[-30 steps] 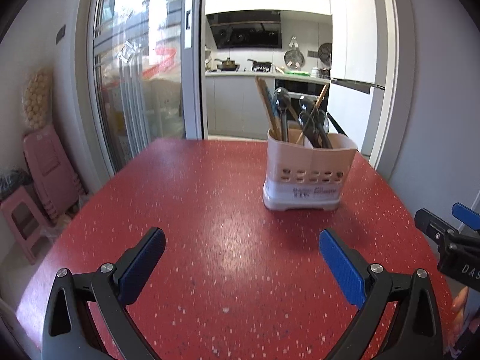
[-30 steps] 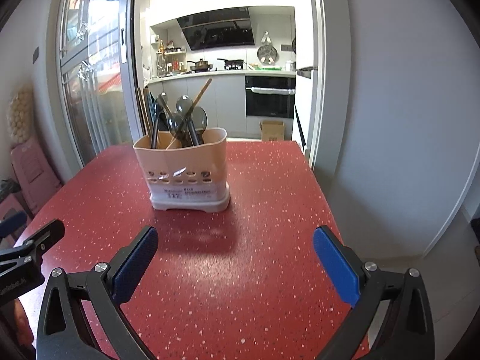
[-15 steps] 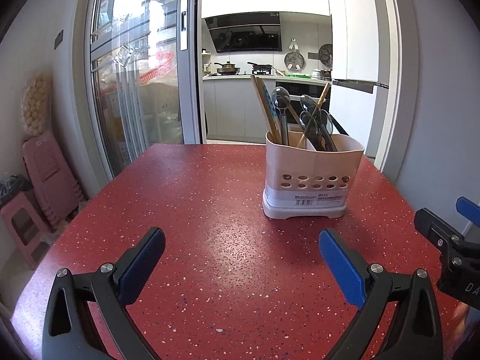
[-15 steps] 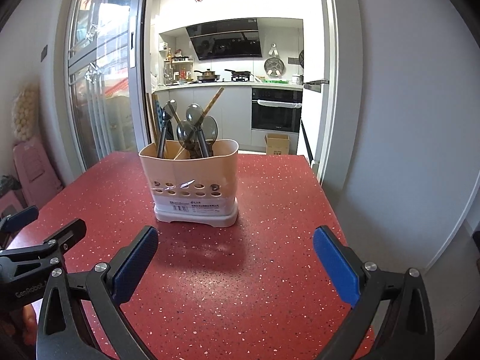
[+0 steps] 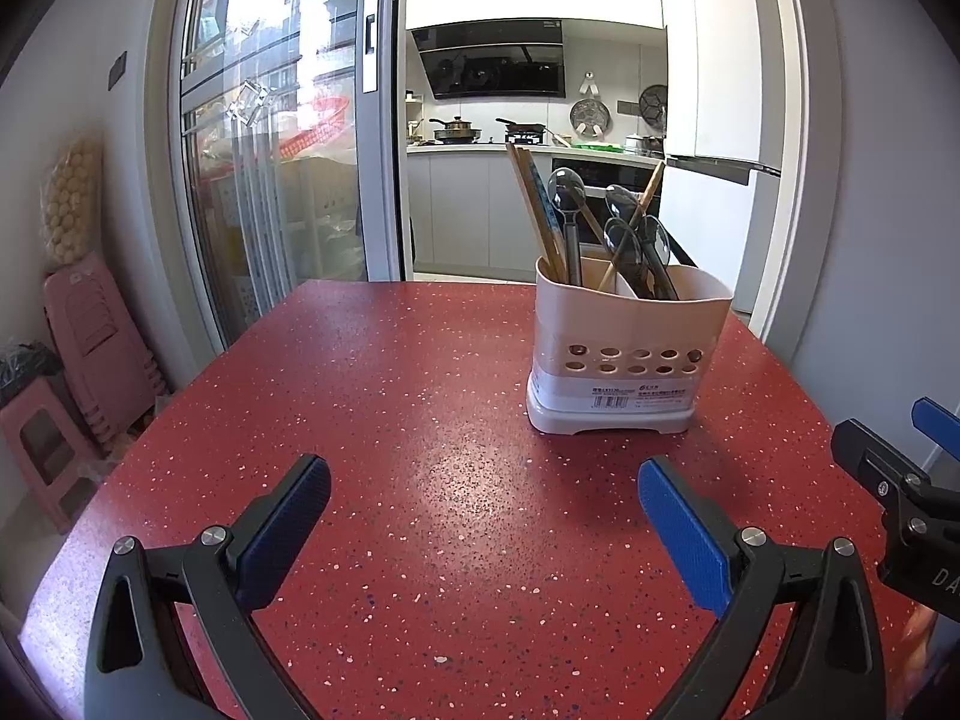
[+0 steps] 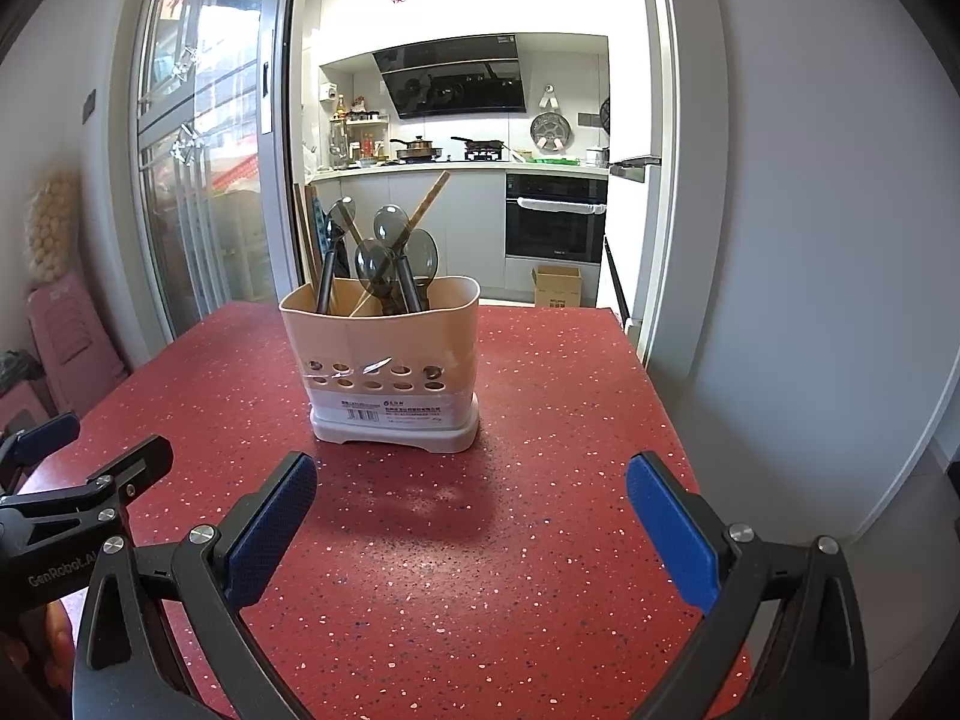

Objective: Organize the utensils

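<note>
Left wrist view: the left gripper (image 5: 477, 483) hangs low over the red table (image 5: 384, 396) with its blue pads spread wide and nothing between them. The utensil caddy (image 5: 630, 354) stands upright ahead and to the right, toward the far right part of the tabletop, well apart from the fingertips. Its divider makes at least 2 compartments. The chopsticks (image 5: 531, 204) rise from the left one, long axis near vertical and tips leaning up and left, with 1 spoon (image 5: 567, 192) beside them, bowl up. The dark spoons (image 5: 636, 234) cluster in the right compartment, handles down, crossed by a single chopstick (image 5: 642, 210) leaning up and right. The right gripper (image 5: 900, 480) shows at the right edge.

Right wrist view: the right gripper (image 6: 471, 483) is likewise wide open and holds nothing, aimed almost straight at the caddy, which sits near but not touching. No utensil lies loose on the table. I judge the step to be either the start of a sort or a final check; which compartment the stray chopstick's foot sits in is hard to tell here. If it is misplaced, the next move calls for a narrow pinch high on its shaft, then a lift along its slant.
</note>
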The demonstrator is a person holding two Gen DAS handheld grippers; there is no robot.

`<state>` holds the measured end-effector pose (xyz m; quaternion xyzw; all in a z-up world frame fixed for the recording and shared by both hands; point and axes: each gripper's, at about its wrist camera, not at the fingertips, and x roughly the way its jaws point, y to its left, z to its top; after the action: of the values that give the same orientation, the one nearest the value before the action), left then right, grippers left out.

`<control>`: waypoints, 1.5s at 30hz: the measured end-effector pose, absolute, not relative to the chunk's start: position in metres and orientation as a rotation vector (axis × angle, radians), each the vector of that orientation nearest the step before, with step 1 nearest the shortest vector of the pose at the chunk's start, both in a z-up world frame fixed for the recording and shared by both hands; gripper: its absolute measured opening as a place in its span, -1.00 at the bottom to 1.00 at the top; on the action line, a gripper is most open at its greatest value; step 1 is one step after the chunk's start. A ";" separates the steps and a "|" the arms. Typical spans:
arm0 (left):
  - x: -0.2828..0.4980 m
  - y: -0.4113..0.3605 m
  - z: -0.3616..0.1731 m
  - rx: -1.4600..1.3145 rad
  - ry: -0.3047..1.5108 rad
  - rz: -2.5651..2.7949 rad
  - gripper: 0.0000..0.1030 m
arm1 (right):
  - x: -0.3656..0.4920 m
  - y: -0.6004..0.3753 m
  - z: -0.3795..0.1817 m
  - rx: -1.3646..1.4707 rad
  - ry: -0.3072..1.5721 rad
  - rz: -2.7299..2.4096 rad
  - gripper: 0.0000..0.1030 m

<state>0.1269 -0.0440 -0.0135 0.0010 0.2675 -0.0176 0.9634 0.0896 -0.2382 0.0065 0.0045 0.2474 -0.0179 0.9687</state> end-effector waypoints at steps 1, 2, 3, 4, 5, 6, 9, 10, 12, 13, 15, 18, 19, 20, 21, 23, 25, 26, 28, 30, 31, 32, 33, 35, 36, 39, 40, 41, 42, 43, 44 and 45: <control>0.126 -0.044 -0.014 0.003 0.542 -0.036 1.00 | 0.089 -0.238 0.006 0.010 0.500 -0.035 1.00; 0.126 -0.044 -0.014 0.002 0.542 -0.036 1.00 | 0.089 -0.238 0.007 0.010 0.499 -0.035 1.00; 0.126 -0.044 -0.014 0.000 0.543 -0.037 1.00 | 0.089 -0.238 0.007 0.009 0.499 -0.036 1.00; 0.126 -0.044 -0.014 -0.003 0.543 -0.038 1.00 | 0.089 -0.237 0.007 0.008 0.500 -0.036 1.00; 0.126 -0.044 -0.014 -0.003 0.544 -0.037 1.00 | 0.089 -0.238 0.007 0.010 0.500 -0.035 1.00; 0.127 -0.044 -0.014 -0.004 0.546 -0.036 1.00 | 0.089 -0.238 0.007 0.012 0.502 -0.033 1.00; 0.127 -0.045 -0.014 -0.002 0.546 -0.035 1.00 | 0.088 -0.238 0.007 0.013 0.503 -0.033 1.00; 0.127 -0.044 -0.014 -0.001 0.546 -0.035 1.00 | 0.088 -0.238 0.007 0.014 0.502 -0.034 1.00; 0.127 -0.045 -0.014 -0.001 0.546 -0.036 1.00 | 0.087 -0.239 0.008 0.017 0.503 -0.032 1.00; 0.127 -0.045 -0.014 -0.001 0.546 -0.036 1.00 | 0.087 -0.239 0.008 0.018 0.504 -0.032 1.00; 0.127 -0.045 -0.014 0.000 0.545 -0.038 1.00 | 0.087 -0.239 0.008 0.018 0.503 -0.030 1.00; 0.126 -0.046 -0.013 0.000 0.545 -0.042 1.00 | 0.088 -0.240 0.008 0.018 0.503 -0.030 1.00; 0.126 -0.046 -0.012 0.001 0.544 -0.042 1.00 | 0.088 -0.240 0.008 0.020 0.503 -0.029 1.00; 0.126 -0.046 -0.012 0.002 0.543 -0.042 1.00 | 0.088 -0.240 0.008 0.021 0.503 -0.029 1.00; 0.126 -0.046 -0.012 0.002 0.543 -0.040 1.00 | 0.088 -0.240 0.008 0.022 0.504 -0.030 1.00; 0.126 -0.046 -0.012 0.000 0.544 -0.039 1.00 | 0.088 -0.240 0.009 0.024 0.505 -0.029 1.00; 0.127 -0.046 -0.012 -0.002 0.546 -0.040 1.00 | 0.087 -0.240 0.009 0.021 0.503 -0.031 1.00; 0.127 -0.046 -0.012 -0.002 0.546 -0.040 1.00 | 0.088 -0.240 0.009 0.022 0.503 -0.030 1.00; 0.127 -0.045 -0.012 0.000 0.546 -0.040 1.00 | 0.087 -0.240 0.009 0.023 0.503 -0.030 1.00; 0.126 -0.045 -0.011 0.000 0.545 -0.042 1.00 | 0.088 -0.241 0.009 0.023 0.503 -0.031 1.00; 0.126 -0.045 -0.011 0.000 0.545 -0.042 1.00 | 0.087 -0.240 0.009 0.023 0.503 -0.030 1.00; 0.126 -0.045 -0.011 0.000 0.545 -0.043 1.00 | 0.087 -0.241 0.009 0.022 0.503 -0.030 1.00; 0.126 -0.045 -0.011 0.000 0.545 -0.043 1.00 | 0.087 -0.241 0.009 0.022 0.503 -0.030 1.00; 0.126 -0.045 -0.011 0.000 0.545 -0.044 1.00 | 0.088 -0.240 0.009 0.023 0.503 -0.030 1.00; 0.126 -0.045 -0.011 0.000 0.547 -0.044 1.00 | 0.087 -0.240 0.009 0.022 0.504 -0.029 1.00; 0.125 -0.045 -0.011 0.001 0.545 -0.043 1.00 | 0.087 -0.240 0.010 0.023 0.502 -0.030 1.00; 0.126 -0.045 -0.011 0.000 0.545 -0.043 1.00 | 0.087 -0.241 0.009 0.023 0.502 -0.030 1.00; 0.126 -0.045 -0.011 0.000 0.546 -0.044 1.00 | 0.087 -0.241 0.009 0.024 0.503 -0.030 1.00; 0.126 -0.045 -0.011 0.000 0.546 -0.043 1.00 | 0.088 -0.241 0.009 0.024 0.504 -0.029 1.00; 0.126 -0.045 -0.011 0.000 0.547 -0.043 1.00 | 0.087 -0.241 0.010 0.024 0.504 -0.029 1.00; 0.126 -0.045 -0.011 0.000 0.547 -0.043 1.00 | 0.087 -0.241 0.010 0.023 0.503 -0.030 1.00; 0.126 -0.045 -0.011 -0.001 0.547 -0.045 1.00 | 0.087 -0.241 0.009 0.022 0.503 -0.030 1.00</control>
<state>0.1258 -0.0448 -0.0113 -0.0005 0.2703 -0.0220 0.9625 0.0874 -0.2406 0.0095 0.0108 0.2488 -0.0147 0.9684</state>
